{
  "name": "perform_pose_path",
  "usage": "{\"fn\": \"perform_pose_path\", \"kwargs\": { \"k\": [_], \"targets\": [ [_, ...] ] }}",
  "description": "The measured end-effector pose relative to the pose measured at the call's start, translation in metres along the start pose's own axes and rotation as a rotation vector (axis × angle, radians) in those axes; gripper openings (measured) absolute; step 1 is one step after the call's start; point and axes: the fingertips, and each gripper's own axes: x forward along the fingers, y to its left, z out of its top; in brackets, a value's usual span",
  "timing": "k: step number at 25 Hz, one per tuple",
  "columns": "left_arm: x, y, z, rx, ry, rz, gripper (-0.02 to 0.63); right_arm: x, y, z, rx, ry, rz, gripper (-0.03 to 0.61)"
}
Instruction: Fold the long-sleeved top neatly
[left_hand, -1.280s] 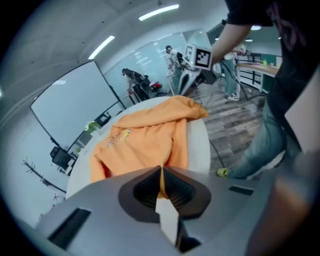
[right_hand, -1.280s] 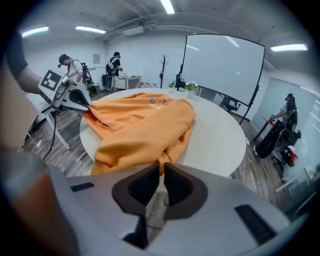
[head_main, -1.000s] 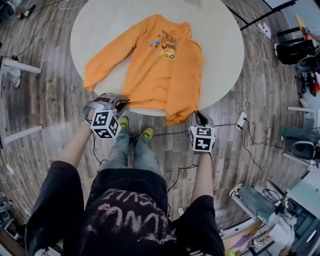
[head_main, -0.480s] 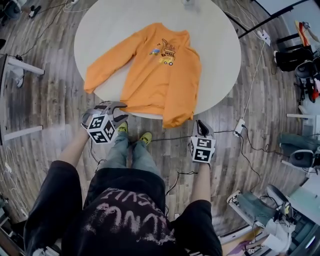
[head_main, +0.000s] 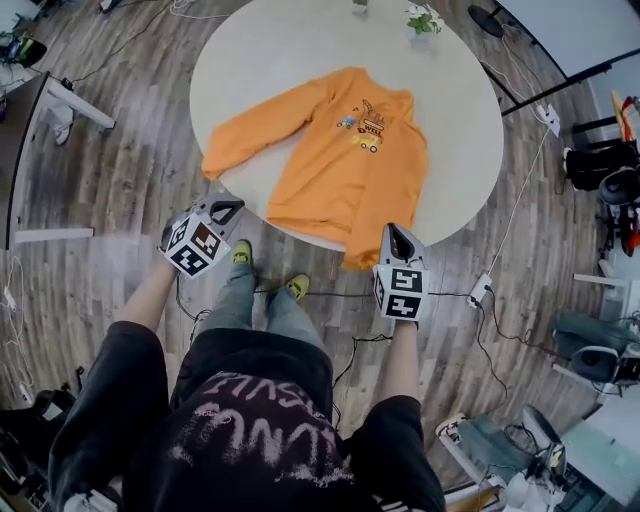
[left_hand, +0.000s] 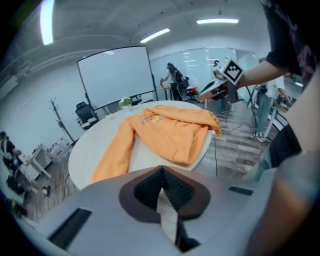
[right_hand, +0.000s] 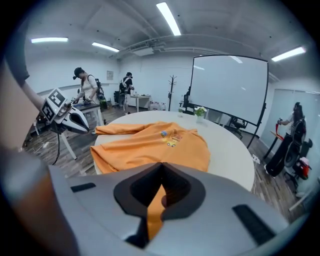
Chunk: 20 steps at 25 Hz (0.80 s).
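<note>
Top on table, near right hand-held gripper

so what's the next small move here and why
Probably open the right gripper and reach for the corner of the orange top that overhangs the table edge: it and the left gripper have just closed on nothing, short of the cloth.

Table far rim cut off; top print too small.

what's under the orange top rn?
The round white table; the orange top lies flat on it, one corner hanging past the near edge. The tabletop beneath the cloth is covered, so anything under it cannot be seen.
</note>
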Motion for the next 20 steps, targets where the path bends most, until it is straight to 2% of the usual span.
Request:
{"fn": "perform_pose_path", "kwargs": {
  "k": [3,7,9,12,14,17,20],
  "targets": [
    [-0.014,0.030,-0.023,-0.141,-0.011,0.100,0.011,0.019,0.031,0.012,-0.042,0.018,0.055,0.005],
    [-0.023,0.077,-0.050,-0.254,-0.016,0.222,0.012,0.041,0.072,0.026,-0.080,0.040,0.107,0.006],
    [-0.021,0.094,-0.063,-0.311,-0.019,0.233,0.055,0.051,0.092,0.032,-0.095,0.056,0.125,0.006],
    [-0.009,0.107,-0.076,-0.378,-0.022,0.193,0.189,0.063,0.118,0.043,-0.112,0.078,0.130,0.006],
    [0.003,0.111,-0.084,-0.389,-0.012,0.164,0.220,0.069,0.133,0.049,-0.113,0.090,0.122,0.006],
    [0.022,0.110,-0.093,-0.364,0.023,0.100,0.220,0.076,0.146,0.056,-0.109,0.107,0.102,0.006],
    [0.030,0.115,-0.094,-0.283,0.044,0.070,0.099,0.081,0.152,0.060,-0.093,0.118,0.075,0.006]
  ]
}}
